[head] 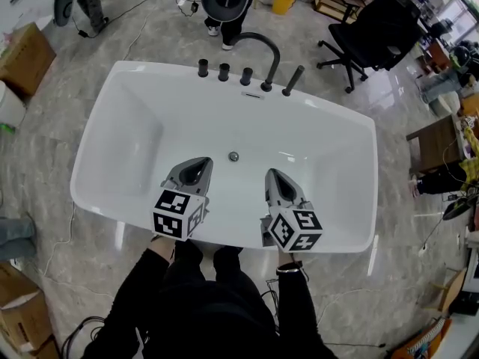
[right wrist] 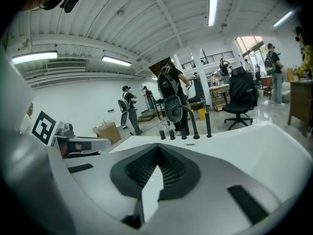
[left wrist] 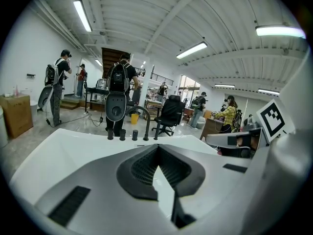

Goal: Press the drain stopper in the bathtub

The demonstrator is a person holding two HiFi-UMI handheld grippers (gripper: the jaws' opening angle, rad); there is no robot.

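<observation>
Just short of the drain stopper (head: 233, 156), left gripper (head: 200, 163) and right gripper (head: 272, 174), jaws together, empty.

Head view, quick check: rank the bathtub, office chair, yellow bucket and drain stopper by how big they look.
1. bathtub
2. office chair
3. yellow bucket
4. drain stopper
The chair and the bucket stand farther back on the floor, so they look smaller than they are.

Open bathtub (head: 135, 126) basin around drain stopper (head: 233, 156), black faucet (head: 274, 47) on far rim
</observation>
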